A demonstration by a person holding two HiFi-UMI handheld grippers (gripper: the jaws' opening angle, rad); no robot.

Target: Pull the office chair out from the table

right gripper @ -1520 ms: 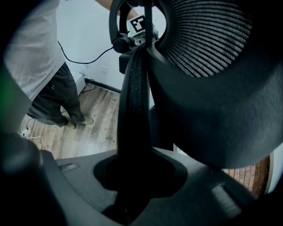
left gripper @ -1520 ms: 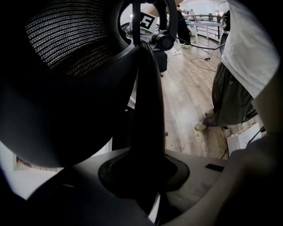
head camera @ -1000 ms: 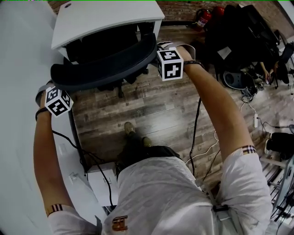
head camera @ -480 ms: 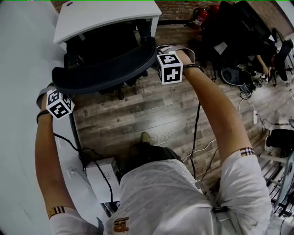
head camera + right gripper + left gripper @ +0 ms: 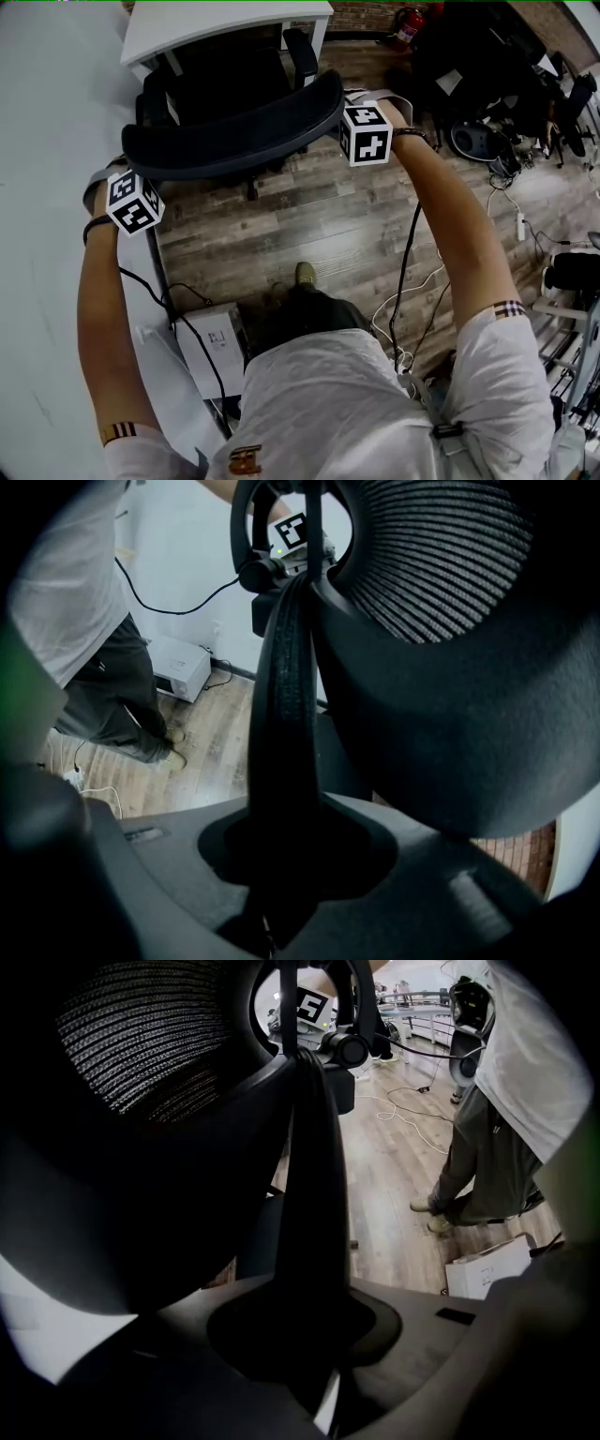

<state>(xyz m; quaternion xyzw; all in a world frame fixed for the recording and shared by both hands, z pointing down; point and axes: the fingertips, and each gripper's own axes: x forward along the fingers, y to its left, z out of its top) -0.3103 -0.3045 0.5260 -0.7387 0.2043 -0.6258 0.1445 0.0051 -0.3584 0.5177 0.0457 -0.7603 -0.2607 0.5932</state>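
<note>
The black office chair's curved backrest (image 5: 234,136) lies across the upper middle of the head view. Its seat (image 5: 220,80) is partly under the white table (image 5: 216,21). My left gripper (image 5: 129,171) is shut on the backrest's left end, below its marker cube. My right gripper (image 5: 341,105) is shut on the right end. In the left gripper view the thin backrest frame (image 5: 309,1176) runs up from between the jaws of the left gripper (image 5: 309,1335), with mesh (image 5: 150,1044) beside it. The right gripper (image 5: 281,855) clamps the frame edge (image 5: 286,686) the same way.
A white box (image 5: 214,345) and cables (image 5: 405,281) lie on the wood floor near my feet (image 5: 306,274). A white surface (image 5: 47,206) runs along the left. Dark bags and gear (image 5: 487,75) and a red fire extinguisher (image 5: 405,26) fill the upper right.
The chair has rolled out from under the table toward me, with both grippers moving along with it. My feet have stepped back.
</note>
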